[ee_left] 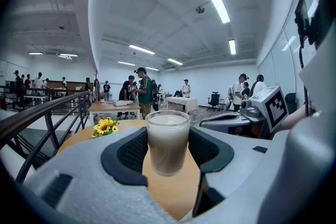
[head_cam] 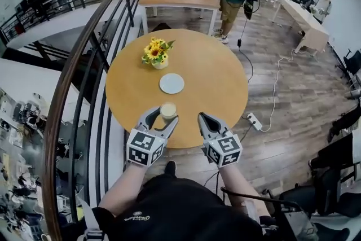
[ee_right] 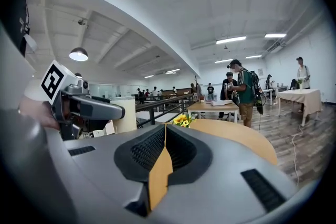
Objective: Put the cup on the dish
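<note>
A clear cup point(head_cam: 168, 110) filled with a pale milky drink is near the front edge of the round wooden table point(head_cam: 217, 79). My left gripper point(head_cam: 163, 115) is shut on it. In the left gripper view both dark pads press against the sides of the cup point(ee_left: 168, 141). Whether its base rests on the wood I cannot tell. The white dish point(head_cam: 171, 83) lies empty at the table's middle, a short way beyond the cup. My right gripper point(head_cam: 203, 117) hovers to the right of the cup over the table's edge, its jaws shut with nothing in them point(ee_right: 164, 131).
A small pot of yellow flowers point(head_cam: 157, 52) stands behind and left of the dish. A dark metal railing point(head_cam: 84, 65) runs along the table's left side. A power strip point(head_cam: 254, 120) and cables lie on the floor at the right. People stand at far tables.
</note>
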Tool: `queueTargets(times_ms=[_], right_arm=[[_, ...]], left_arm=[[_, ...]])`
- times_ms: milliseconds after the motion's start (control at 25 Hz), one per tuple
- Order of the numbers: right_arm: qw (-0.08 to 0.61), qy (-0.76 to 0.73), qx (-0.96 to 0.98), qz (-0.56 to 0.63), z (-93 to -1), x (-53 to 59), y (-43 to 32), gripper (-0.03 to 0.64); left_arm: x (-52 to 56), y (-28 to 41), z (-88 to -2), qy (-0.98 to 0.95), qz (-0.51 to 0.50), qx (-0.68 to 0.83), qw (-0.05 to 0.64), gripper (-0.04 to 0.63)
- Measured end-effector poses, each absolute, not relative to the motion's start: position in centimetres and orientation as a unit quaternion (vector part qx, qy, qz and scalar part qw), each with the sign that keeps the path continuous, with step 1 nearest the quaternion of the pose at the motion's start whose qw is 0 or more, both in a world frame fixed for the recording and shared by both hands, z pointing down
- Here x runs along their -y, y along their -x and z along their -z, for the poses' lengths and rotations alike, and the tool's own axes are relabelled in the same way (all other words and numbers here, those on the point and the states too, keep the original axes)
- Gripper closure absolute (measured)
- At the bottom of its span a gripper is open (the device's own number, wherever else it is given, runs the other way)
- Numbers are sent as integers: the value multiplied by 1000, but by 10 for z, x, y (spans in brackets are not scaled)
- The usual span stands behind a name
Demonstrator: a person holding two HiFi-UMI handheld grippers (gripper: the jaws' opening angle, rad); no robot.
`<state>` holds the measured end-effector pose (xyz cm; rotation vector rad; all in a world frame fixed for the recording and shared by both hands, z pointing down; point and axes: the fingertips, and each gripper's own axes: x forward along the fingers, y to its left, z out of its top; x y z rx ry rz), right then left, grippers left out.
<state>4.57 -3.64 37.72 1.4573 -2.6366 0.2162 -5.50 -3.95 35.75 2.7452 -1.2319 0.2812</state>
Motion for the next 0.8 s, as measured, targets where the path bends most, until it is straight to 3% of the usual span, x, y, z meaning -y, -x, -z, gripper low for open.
queueTargets(times_ms=[400, 800], right_arm=[[79, -513, 850, -90, -408, 143, -33, 611], [72, -503, 857, -81, -388, 192, -25, 611]], left_arm=[[150, 75, -388, -917, -103, 378, 70, 354], [193, 67, -375, -918, -99, 378, 74, 354]])
